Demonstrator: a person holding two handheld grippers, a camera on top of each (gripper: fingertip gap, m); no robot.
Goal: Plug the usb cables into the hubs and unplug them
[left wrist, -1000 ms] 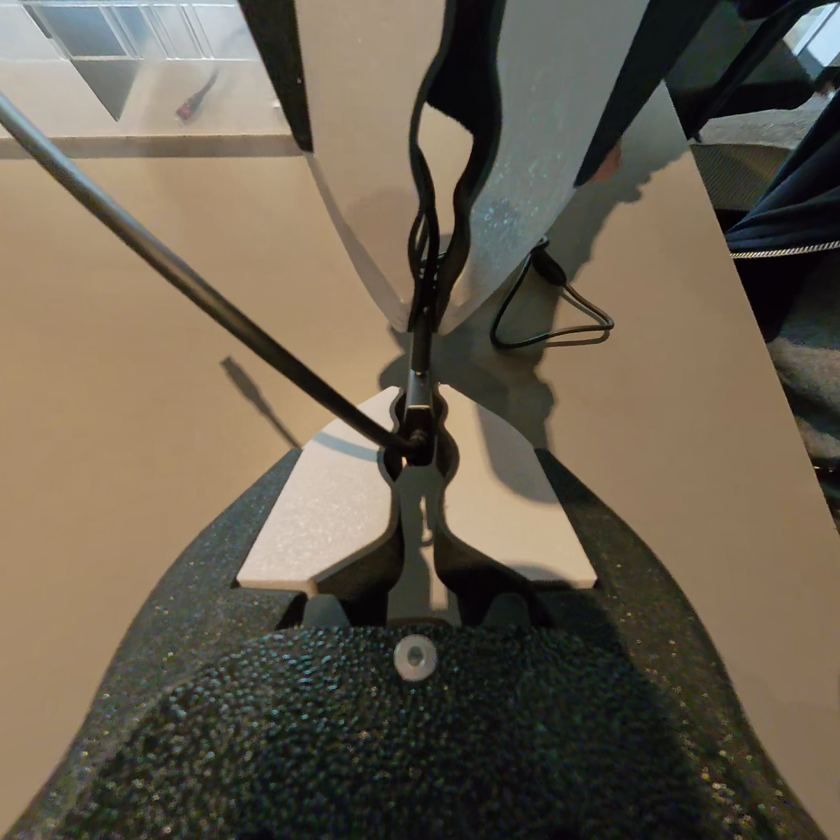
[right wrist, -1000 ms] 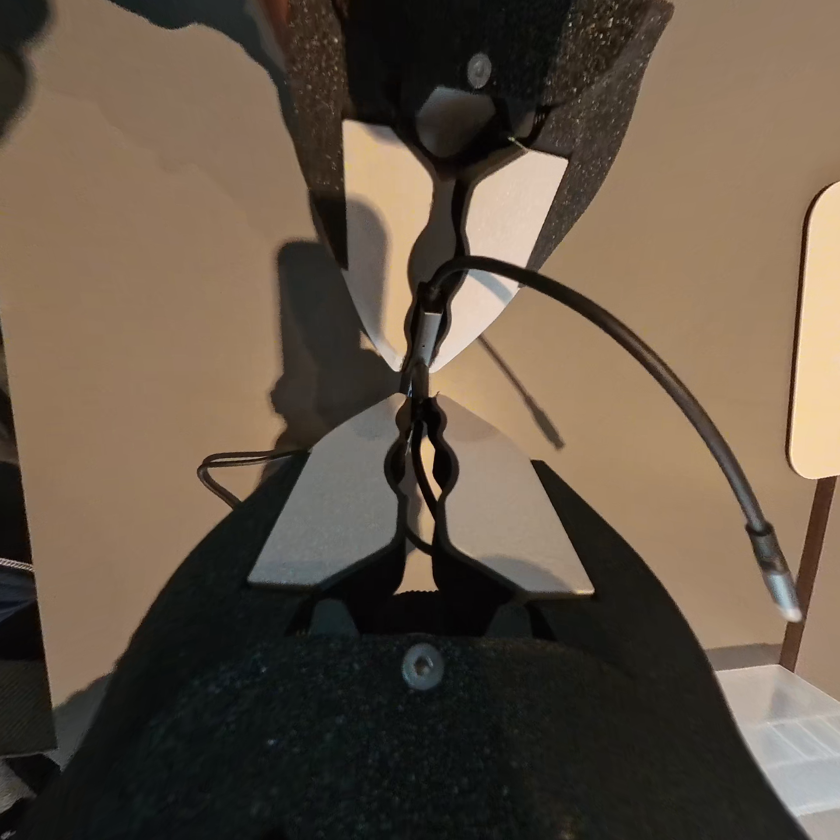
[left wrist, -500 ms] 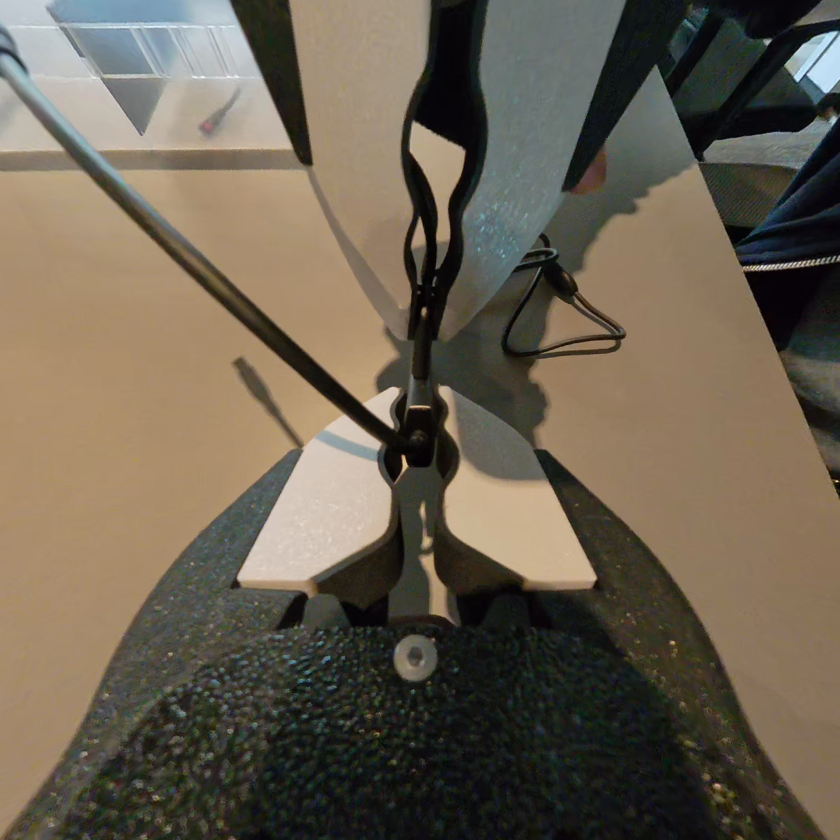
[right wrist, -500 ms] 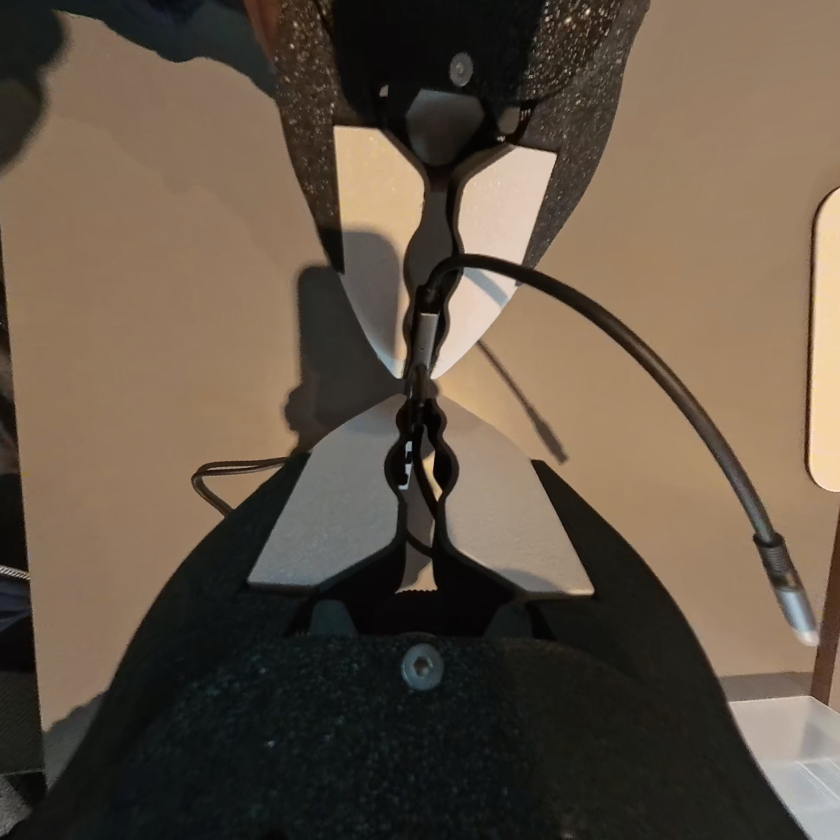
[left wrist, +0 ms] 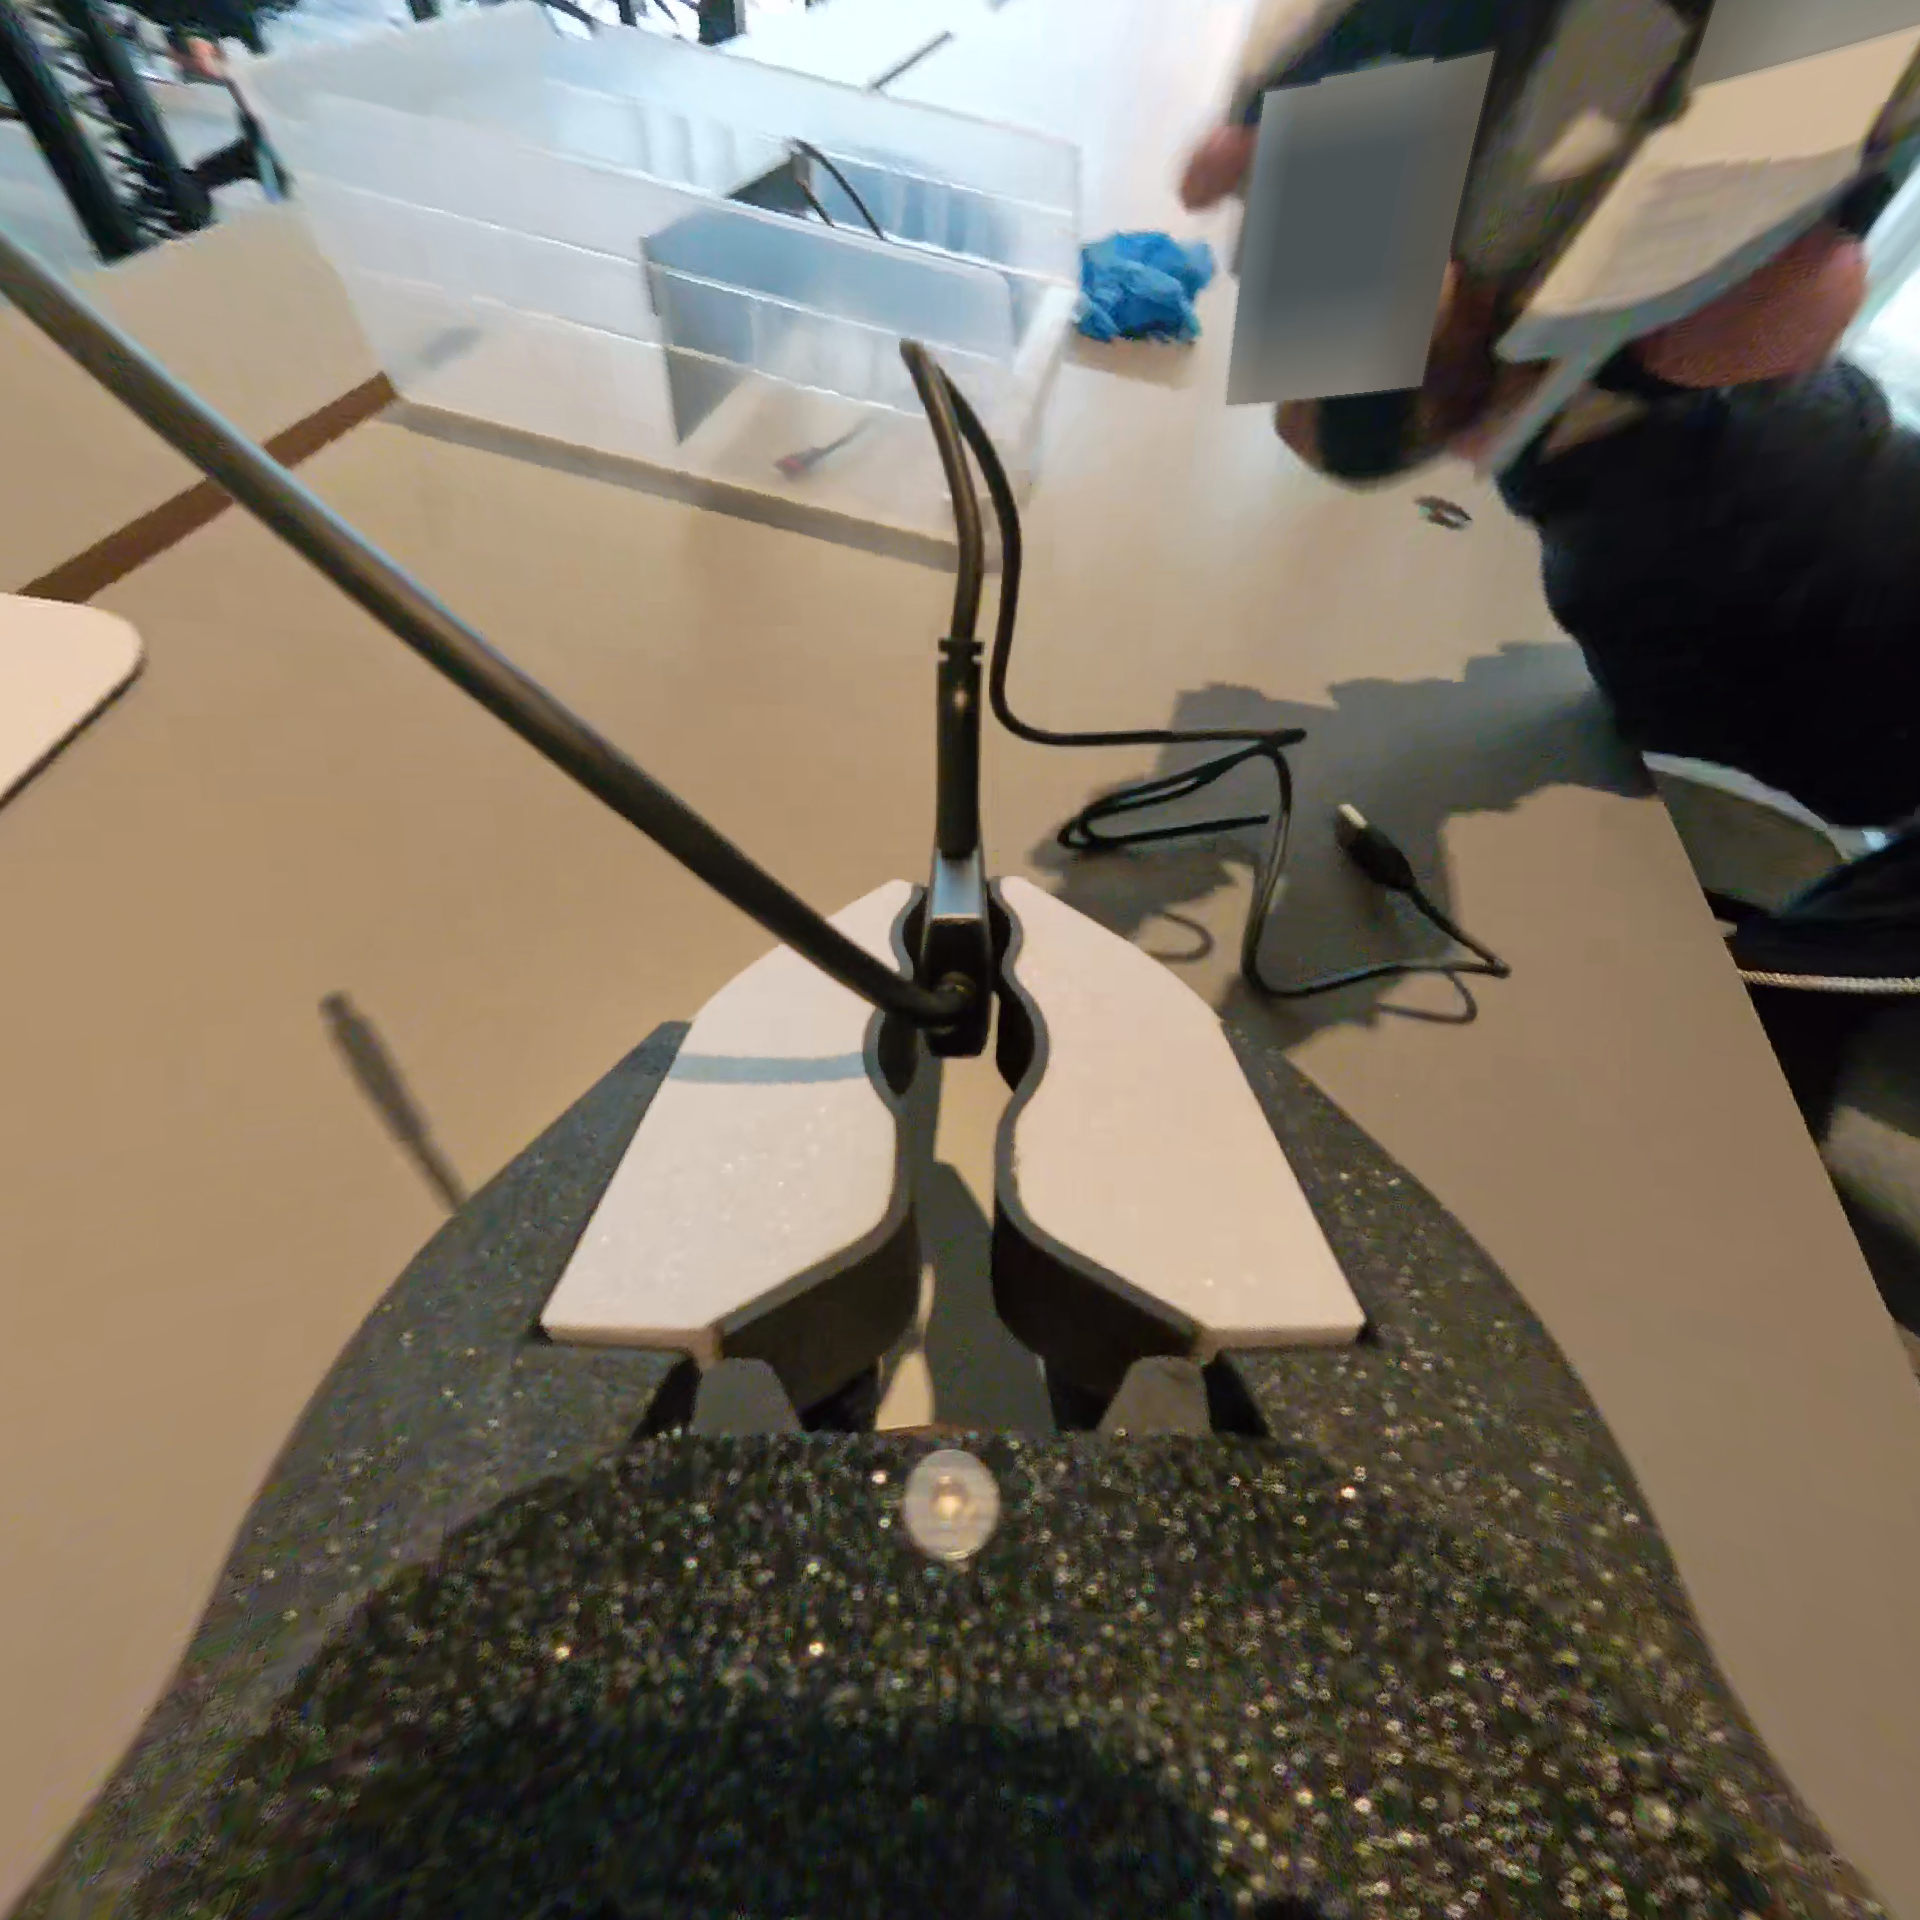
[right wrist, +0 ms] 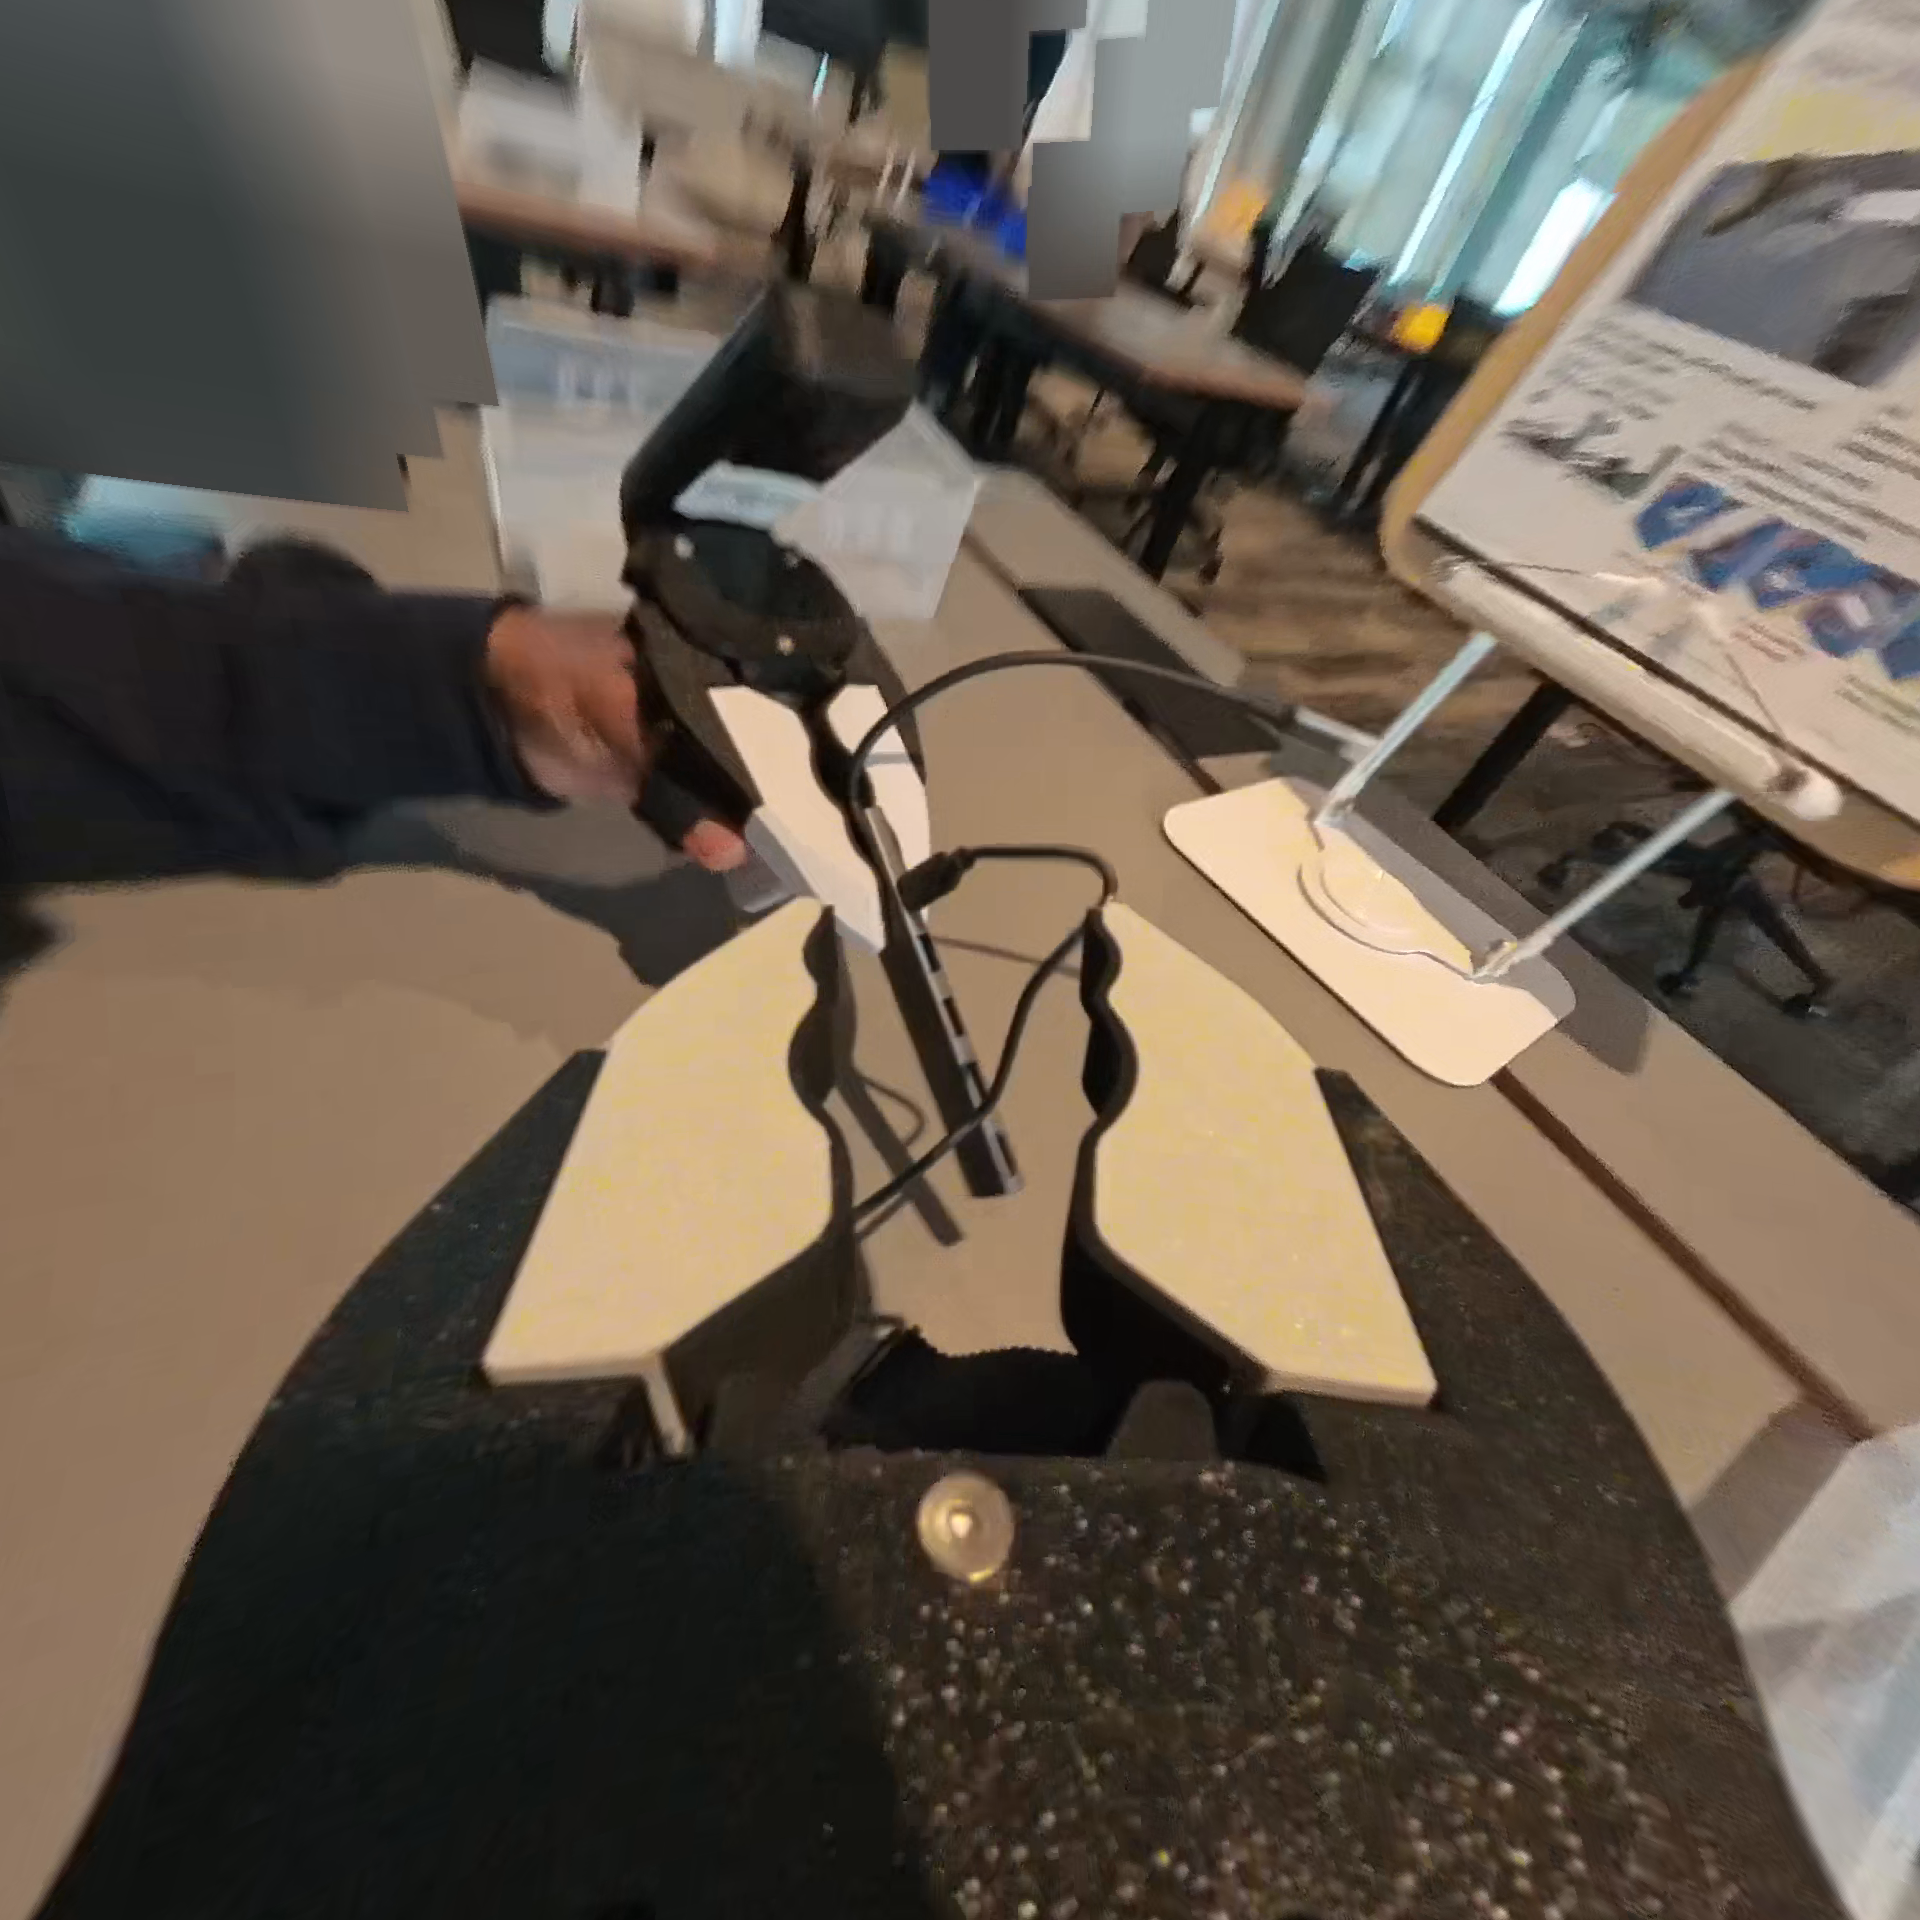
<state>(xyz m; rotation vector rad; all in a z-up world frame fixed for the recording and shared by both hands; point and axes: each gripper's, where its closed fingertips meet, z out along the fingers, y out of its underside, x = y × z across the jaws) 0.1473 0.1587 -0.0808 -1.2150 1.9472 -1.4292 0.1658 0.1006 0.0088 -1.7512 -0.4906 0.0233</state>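
My left gripper (left wrist: 956, 894) is shut on a slim dark USB hub (left wrist: 956, 951), held above the table. The hub's thick black lead (left wrist: 416, 613) runs up and left. A thin black USB cable's plug (left wrist: 956, 769) sits in the hub. This cable arcs over and drops to the table, where its free plug (left wrist: 1369, 831) lies. My right gripper (right wrist: 961, 920) is open and empty, drawn back from the hub (right wrist: 940, 1029). In the right wrist view the left gripper (right wrist: 888, 904) holds the hub's far end, with the plug (right wrist: 930, 878) at its side. The right gripper shows blurred in the left wrist view (left wrist: 1517, 395).
A clear plastic bin (left wrist: 665, 239) and blue gloves (left wrist: 1138, 281) lie at the table's far side. A white stand base (right wrist: 1351, 914) carrying a slanted sign board (right wrist: 1714, 468) stands to the right. The thin cable's loops (left wrist: 1278, 883) lie near the table's right edge. Some 11 cm of space lies between my two pairs of fingers.
My right gripper has opened, let go of the thin cable's plug and pulled back from the hub. The left gripper still grips the hub, with the plug left in it.
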